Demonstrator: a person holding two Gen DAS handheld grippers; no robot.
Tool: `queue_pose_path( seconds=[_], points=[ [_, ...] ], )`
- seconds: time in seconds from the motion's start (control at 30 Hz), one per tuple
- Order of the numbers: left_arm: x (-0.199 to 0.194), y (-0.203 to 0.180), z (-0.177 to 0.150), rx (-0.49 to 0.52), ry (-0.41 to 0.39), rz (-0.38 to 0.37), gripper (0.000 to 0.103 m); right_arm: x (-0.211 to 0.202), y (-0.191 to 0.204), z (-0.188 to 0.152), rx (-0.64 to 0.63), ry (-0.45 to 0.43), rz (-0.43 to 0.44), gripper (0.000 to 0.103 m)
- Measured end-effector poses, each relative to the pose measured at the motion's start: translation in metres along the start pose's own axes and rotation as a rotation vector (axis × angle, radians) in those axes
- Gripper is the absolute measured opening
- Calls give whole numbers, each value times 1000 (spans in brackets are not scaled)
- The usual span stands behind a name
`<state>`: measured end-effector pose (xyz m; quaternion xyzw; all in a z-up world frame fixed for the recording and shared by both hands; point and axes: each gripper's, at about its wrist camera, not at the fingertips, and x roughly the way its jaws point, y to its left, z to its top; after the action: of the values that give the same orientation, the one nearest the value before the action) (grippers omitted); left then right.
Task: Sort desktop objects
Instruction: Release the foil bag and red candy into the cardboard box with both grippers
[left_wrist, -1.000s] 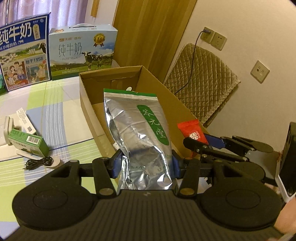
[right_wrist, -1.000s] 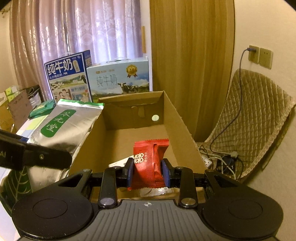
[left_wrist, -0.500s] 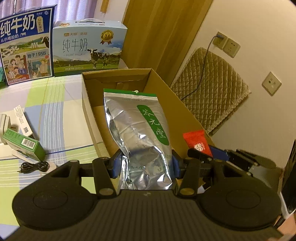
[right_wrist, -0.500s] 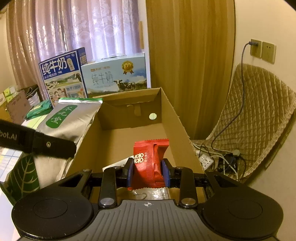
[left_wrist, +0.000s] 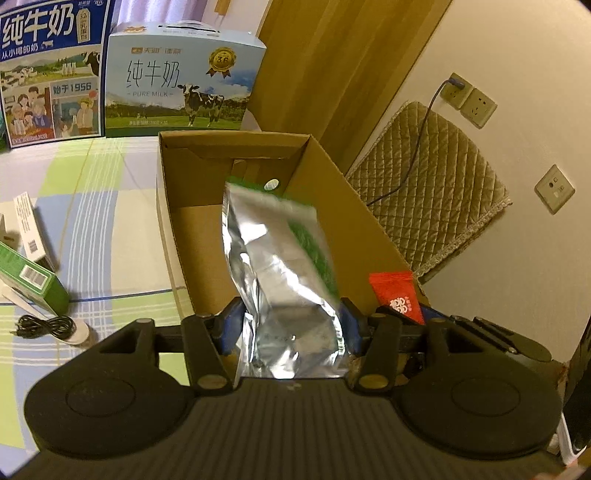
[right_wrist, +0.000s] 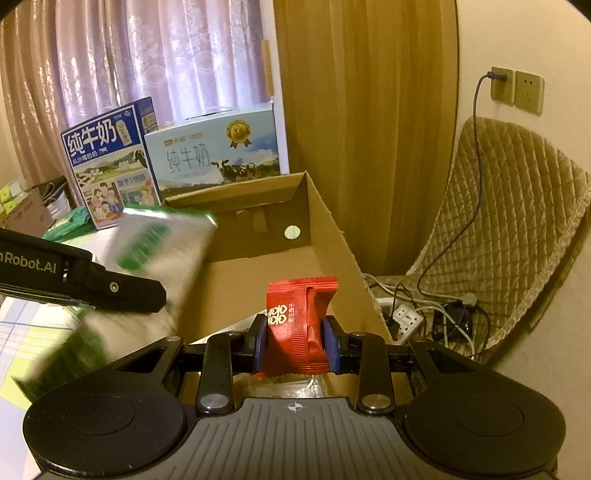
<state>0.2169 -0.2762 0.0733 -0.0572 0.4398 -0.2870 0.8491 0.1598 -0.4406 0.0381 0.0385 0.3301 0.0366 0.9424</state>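
Observation:
A silver pouch with a green label (left_wrist: 280, 258) stands between the fingers of my left gripper (left_wrist: 291, 325), over the near end of an open cardboard box (left_wrist: 164, 206). The pouch is motion-blurred and leans forward into the box, its bottom edge still between the pads. My right gripper (right_wrist: 295, 343) is shut on a small red sachet (right_wrist: 299, 325) above the box's near right corner (right_wrist: 332, 240). The sachet (left_wrist: 397, 295) also shows just right of the left fingers. One left finger (right_wrist: 110, 284) and the blurred pouch (right_wrist: 166, 251) cross the right wrist view.
Two milk cartons (left_wrist: 181, 81) stand behind the box on a checked cloth. A green box (left_wrist: 33, 277), a white box (left_wrist: 27, 225) and a coiled black cable (left_wrist: 48, 326) lie to the left. A quilted chair (right_wrist: 517, 229) and power strips (right_wrist: 406, 314) are on the right.
The pouch has tipped forward and down toward the box and is now blurred, while the left gripper stays sharp. The right gripper still holds the sachet in about the same place.

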Motion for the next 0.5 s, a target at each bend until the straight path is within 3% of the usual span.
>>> queue_pose_path(
  seconds=[0.5],
  points=[
    [-34, 16, -13, -7, -65, 13, 52, -2, 7, -3, 12, 1, 17, 29]
  ],
)
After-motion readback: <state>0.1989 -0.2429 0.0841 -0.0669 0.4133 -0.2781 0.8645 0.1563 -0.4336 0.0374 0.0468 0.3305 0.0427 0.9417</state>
